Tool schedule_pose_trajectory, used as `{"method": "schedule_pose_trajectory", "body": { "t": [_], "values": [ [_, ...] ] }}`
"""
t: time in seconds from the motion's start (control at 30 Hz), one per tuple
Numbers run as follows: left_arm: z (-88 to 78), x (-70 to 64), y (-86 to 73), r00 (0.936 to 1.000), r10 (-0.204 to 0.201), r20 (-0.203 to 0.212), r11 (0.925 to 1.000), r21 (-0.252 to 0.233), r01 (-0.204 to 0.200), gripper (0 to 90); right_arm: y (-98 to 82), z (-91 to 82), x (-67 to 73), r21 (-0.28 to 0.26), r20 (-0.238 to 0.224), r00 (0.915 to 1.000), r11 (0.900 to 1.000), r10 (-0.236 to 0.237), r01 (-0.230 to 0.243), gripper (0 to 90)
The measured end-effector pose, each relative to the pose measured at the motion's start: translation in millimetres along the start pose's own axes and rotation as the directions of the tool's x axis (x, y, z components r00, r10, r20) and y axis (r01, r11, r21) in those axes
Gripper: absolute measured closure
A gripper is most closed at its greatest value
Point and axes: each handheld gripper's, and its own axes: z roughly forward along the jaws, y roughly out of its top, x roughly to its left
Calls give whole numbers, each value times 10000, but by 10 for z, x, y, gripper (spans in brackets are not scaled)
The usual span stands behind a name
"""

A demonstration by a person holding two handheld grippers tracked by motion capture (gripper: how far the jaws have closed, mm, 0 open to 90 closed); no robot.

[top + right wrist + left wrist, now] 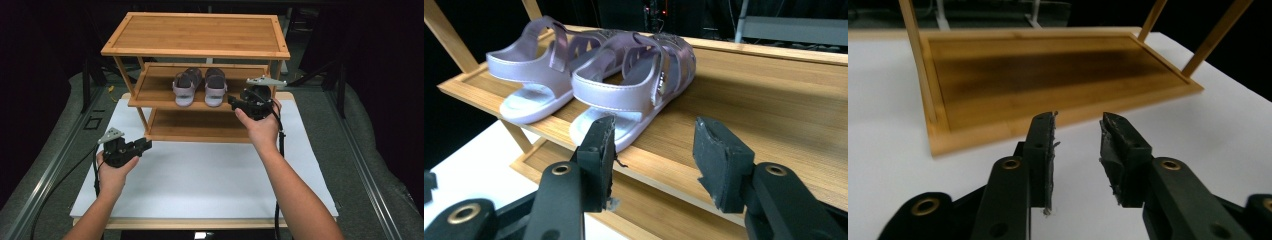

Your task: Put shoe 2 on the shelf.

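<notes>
A pair of lilac sandals, one (186, 86) beside the other (215, 86), stands on the middle shelf (155, 95) of a three-tier bamboo rack (200, 35). My right gripper (234, 102) hovers just right of the pair at that shelf's front edge, open and holding nothing. In the right gripper view its jaws (654, 132) frame the nearer sandal (639, 75), with the second sandal (531, 65) behind it. My left gripper (145, 145) is held above the white board near the rack's front left foot. Its jaws (1078, 125) stand apart and empty, facing the bare bottom shelf (1048, 75).
The rack stands on a white board (200, 175) laid over a wooden table. Its top shelf (200, 32) and bottom shelf (200, 125) are bare. Black cables (278, 150) trail from both grippers. Grey floor and dark surroundings lie around the table.
</notes>
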Motion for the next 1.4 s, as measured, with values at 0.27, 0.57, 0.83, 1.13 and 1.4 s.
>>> {"method": "schedule_pose_trajectory", "body": {
  "t": [0.27,0.57,0.83,1.13,1.4],
  "values": [
    [128,-63,537,9991,68,-430,9968,-790,-102,813,-35,86,11,-77,-134,9999,10000,-55,53,635],
    [441,-119,979,9983,-487,-326,9951,-875,457,898,-33,246,-51,-40,199,9997,9998,173,-172,841],
    [723,-187,1148,9969,-651,-441,9964,-577,625,900,-7,406,-91,281,309,9992,9993,252,-261,888],
    [877,-310,1190,9970,-740,-218,9966,-367,732,900,1,572,-55,453,-44,9965,9955,838,-836,900],
    [978,-392,1177,9977,-664,-110,9977,-114,663,900,-15,627,19,504,50,9944,9932,1052,-1053,900]
  ]
}}
